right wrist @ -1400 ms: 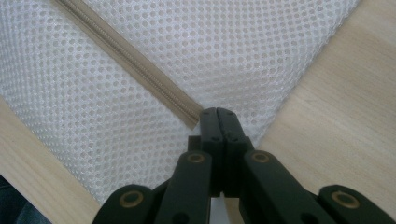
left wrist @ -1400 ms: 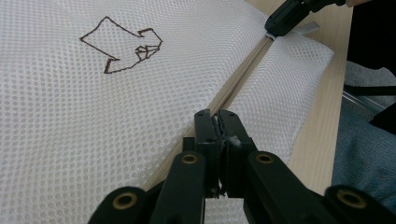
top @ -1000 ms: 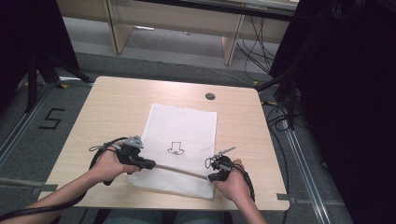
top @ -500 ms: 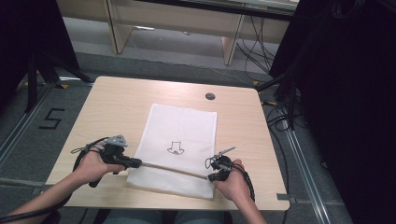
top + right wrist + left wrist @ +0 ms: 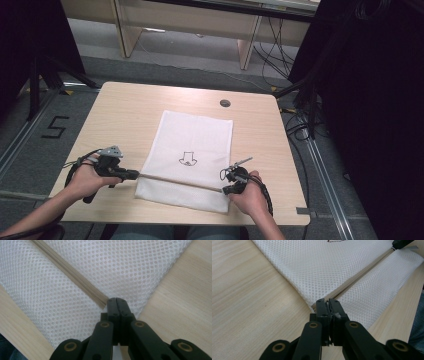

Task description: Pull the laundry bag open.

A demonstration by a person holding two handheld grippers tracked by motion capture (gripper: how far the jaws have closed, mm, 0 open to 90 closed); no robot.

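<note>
Pale wood bench (image 5: pixel 130 115) stands on a grey floor, with dark cables trailing off to the far right and a painted 5 (image 5: pixel 54 127) on the floor to my left. On the bench lies a white mesh bag (image 5: pixel 195 145), flat, near the middle and toward my edge. Its long axis runs away from me toward the far edge, tilted slightly to the right at the far end. A small black arrow mark (image 5: pixel 188 159) sits on it with its head toward me. Across the near end runs a beige zipper (image 5: pixel 175 180), crosswise to the bag's length, from the bag's left edge to its right edge, sloping a little nearer to me on the right. Below the zipper a narrow strip of mesh reaches almost to the bench's near edge.

My left gripper (image 5: pixel 136 174) is at the zipper's left end, at the bag's left edge; in the left gripper view (image 5: pixel 327 305) the jaws are pressed together, pinching something small and pale right at that end, which I take for the zipper pull. My right gripper (image 5: pixel 223 189) is at the zipper's right end; in the right gripper view (image 5: pixel 116 302) its jaws are pressed together on the mesh just past the zipper's end.
</note>
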